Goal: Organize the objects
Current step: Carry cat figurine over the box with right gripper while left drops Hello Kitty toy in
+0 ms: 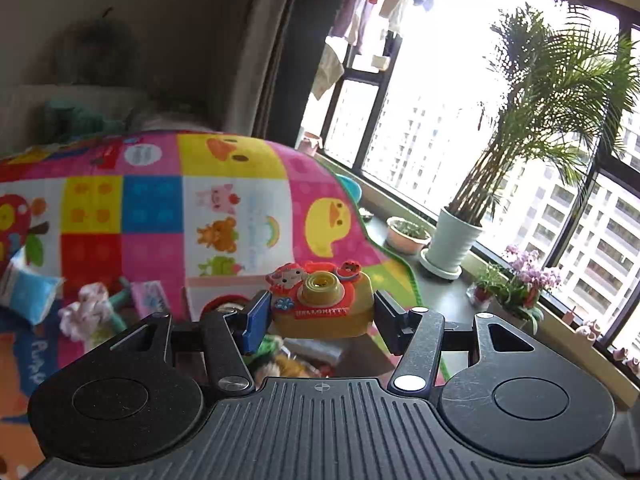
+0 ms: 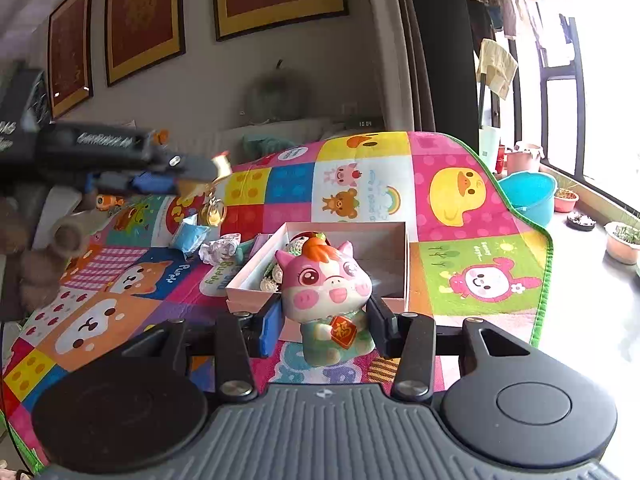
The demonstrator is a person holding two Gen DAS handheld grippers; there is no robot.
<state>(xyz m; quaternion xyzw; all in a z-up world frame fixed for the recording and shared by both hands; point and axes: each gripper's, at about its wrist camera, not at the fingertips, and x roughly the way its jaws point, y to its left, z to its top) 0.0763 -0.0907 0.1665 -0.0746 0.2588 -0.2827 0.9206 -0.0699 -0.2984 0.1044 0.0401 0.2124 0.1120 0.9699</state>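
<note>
In the left wrist view my left gripper (image 1: 320, 314) is shut on a yellow and orange Hello Kitty toy camera (image 1: 324, 300), held in the air above the colourful play mat (image 1: 160, 208). In the right wrist view my right gripper (image 2: 326, 326) is shut on a pink pig figurine (image 2: 328, 292) with an orange tuft and a green body. The pig hangs just in front of an open pink-and-white box (image 2: 384, 248) on the mat. A crocheted item (image 2: 274, 276) lies in the box's left end. The left gripper (image 2: 188, 170) shows blurred at the upper left of that view.
A blue packet (image 2: 192, 236) and a crumpled flower-like thing (image 2: 218, 248) lie on the mat (image 2: 460, 200) left of the box. A blue basin (image 2: 528, 196) stands past the mat's right edge. Potted plants (image 1: 456, 240) line the windowsill on the right.
</note>
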